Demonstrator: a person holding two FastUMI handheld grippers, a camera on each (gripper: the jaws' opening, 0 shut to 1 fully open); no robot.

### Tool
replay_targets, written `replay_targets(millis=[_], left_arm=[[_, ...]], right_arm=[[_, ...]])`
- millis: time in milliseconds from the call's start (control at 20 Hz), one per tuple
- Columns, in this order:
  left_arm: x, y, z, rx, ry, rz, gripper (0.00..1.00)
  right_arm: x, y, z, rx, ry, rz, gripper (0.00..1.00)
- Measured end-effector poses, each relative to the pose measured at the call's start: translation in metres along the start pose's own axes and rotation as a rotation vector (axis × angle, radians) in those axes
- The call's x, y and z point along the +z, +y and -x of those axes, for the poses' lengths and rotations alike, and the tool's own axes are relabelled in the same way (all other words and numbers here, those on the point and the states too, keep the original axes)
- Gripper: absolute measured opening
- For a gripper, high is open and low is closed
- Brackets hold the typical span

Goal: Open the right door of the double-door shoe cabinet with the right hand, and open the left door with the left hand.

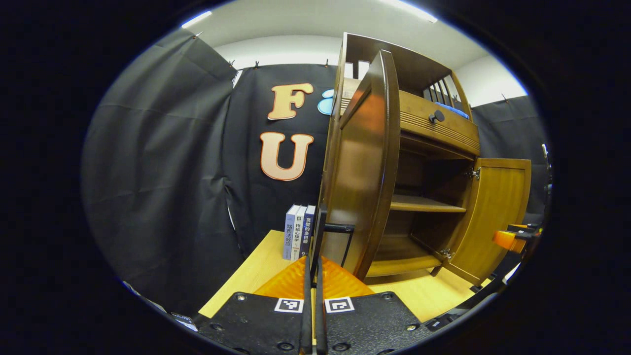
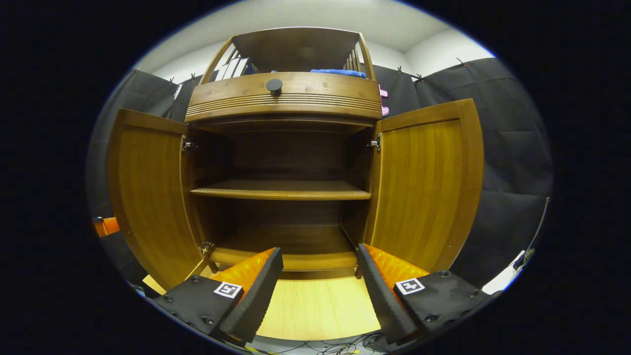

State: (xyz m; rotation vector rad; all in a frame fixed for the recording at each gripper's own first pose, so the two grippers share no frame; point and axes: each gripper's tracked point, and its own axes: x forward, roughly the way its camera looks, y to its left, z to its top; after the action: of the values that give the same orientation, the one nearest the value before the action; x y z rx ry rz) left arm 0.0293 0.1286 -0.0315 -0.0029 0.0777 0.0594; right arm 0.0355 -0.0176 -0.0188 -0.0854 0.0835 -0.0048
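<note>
A wooden shoe cabinet (image 2: 286, 103) fills the centre of the right gripper view, standing on a pale wooden table (image 2: 315, 305). Its left door (image 2: 148, 197) and right door (image 2: 424, 187) both stand swung wide, showing a bare shelf (image 2: 281, 190) inside. The right gripper (image 2: 320, 271) spreads wide at the bottom, touching nothing. In the left gripper view, the left gripper (image 1: 312, 276) is pinched shut at bottom centre, on the left door's black handle (image 1: 337, 228). Three books (image 1: 298, 231) stand behind.
</note>
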Motion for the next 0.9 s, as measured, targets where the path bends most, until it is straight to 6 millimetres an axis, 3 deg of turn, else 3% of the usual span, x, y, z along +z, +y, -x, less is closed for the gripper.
replay_targets(millis=[250, 300, 350, 750, 900], left_arm=[[0.011, -0.009, 0.03, -0.002, -0.019, -0.05, 0.0], [0.013, -0.012, 0.033, -0.004, -0.019, -0.059, 0.0], [0.014, -0.015, 0.036, -0.004, -0.018, -0.065, 0.05], [0.024, -0.049, 0.05, -0.026, -0.01, -0.086, 0.0], [0.027, -0.056, 0.054, -0.019, -0.01, -0.093, 0.16]], right_arm=[[0.002, 0.006, 0.003, 0.014, -0.006, -0.008, 1.0], [0.002, 0.006, 0.004, 0.015, -0.007, -0.007, 0.93], [0.002, 0.007, 0.005, 0.018, -0.008, -0.007, 0.98], [0.015, 0.003, 0.024, 0.018, -0.025, -0.025, 0.98], [0.029, -0.001, 0.033, 0.011, -0.051, -0.012, 0.99]])
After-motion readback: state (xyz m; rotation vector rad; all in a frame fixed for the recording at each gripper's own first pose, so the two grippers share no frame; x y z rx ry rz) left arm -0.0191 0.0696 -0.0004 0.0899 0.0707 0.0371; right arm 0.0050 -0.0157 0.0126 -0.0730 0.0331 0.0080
